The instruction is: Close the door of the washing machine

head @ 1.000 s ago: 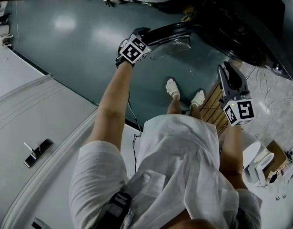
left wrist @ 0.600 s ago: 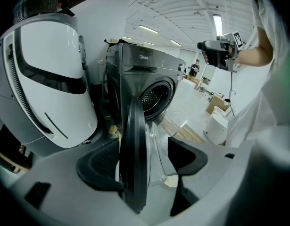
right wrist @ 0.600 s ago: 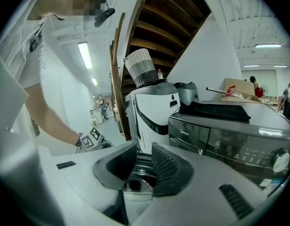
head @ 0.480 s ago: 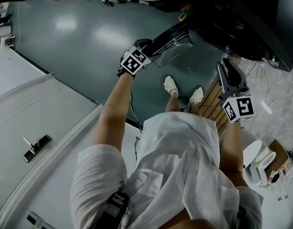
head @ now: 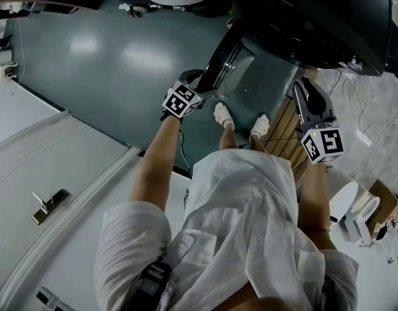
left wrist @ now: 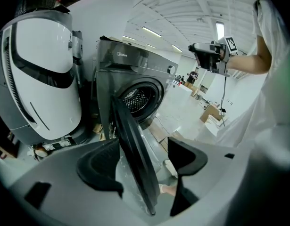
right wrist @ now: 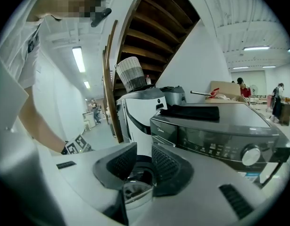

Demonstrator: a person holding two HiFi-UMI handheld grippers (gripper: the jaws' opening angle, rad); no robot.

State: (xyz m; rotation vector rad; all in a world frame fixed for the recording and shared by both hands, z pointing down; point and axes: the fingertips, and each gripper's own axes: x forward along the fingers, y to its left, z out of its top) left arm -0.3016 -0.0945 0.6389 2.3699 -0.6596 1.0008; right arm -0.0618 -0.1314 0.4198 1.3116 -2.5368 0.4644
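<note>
The dark grey washing machine [head: 315, 24] stands at the upper right of the head view, and its round door [head: 232, 70] hangs part open, edge-on to me. My left gripper [head: 200, 81] is open at the door's outer rim. In the left gripper view the black door rim [left wrist: 134, 159] runs between the two jaws, close against the left one, with the drum opening [left wrist: 135, 97] behind it. My right gripper [head: 309, 99] hovers apart at the machine's right side, shut and holding nothing. Its own view looks along the control panel [right wrist: 215, 138].
A tall white appliance [left wrist: 41, 74] stands just left of the washer. The person's two feet [head: 222, 116] are on the green floor below the door. Wooden slats [head: 284, 135] lie by the right foot. White panels [head: 56, 173] fill the lower left, and a cardboard box [head: 380, 206] is at the right.
The door has swung toward the machine's front, from wide open to roughly half open. My left gripper moved with its rim. The right gripper has barely moved.
</note>
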